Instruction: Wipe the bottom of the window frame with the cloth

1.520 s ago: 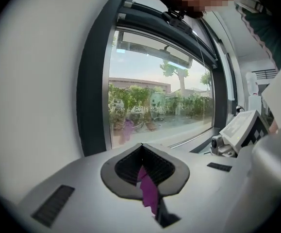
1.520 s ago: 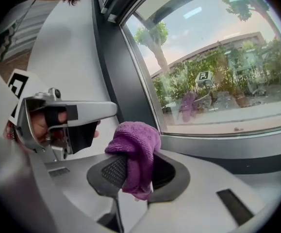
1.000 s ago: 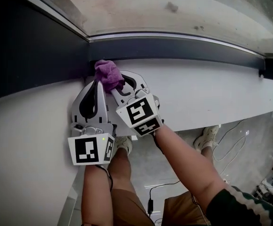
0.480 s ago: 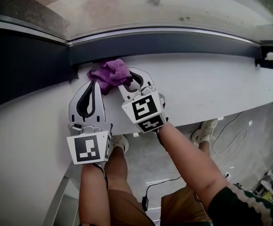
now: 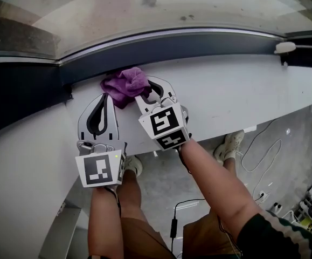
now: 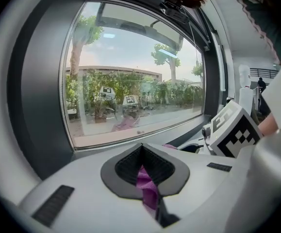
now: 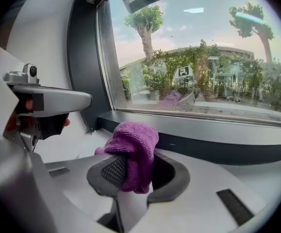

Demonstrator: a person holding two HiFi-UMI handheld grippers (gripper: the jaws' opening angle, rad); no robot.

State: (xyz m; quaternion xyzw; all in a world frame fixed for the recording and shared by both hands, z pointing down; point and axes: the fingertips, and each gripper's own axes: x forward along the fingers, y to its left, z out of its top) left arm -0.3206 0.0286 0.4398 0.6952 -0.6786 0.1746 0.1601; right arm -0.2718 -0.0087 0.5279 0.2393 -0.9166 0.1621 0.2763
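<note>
A purple cloth (image 5: pixel 125 85) lies bunched on the white sill (image 5: pixel 242 96), pressed against the dark bottom window frame (image 5: pixel 199 45). Both grippers hold it. In the head view my left gripper (image 5: pixel 106 97) is shut on the cloth's left part, and my right gripper (image 5: pixel 145 92) is shut on its right part, close beside it. The left gripper view shows a strip of cloth (image 6: pixel 146 186) pinched between its jaws. In the right gripper view the cloth (image 7: pixel 133 149) bulges out above the jaws, with the left gripper (image 7: pixel 48 101) at the left.
The frame's dark upright corner (image 5: pixel 64 93) is to the left of the cloth. A white fitting (image 5: pixel 285 47) sits on the frame at far right. Beyond the sill's near edge are the person's legs, shoes and floor cables (image 5: pixel 261 150).
Both grippers and the cloth have slid right along the bottom frame, away from the left corner. Both stay shut on the cloth.
</note>
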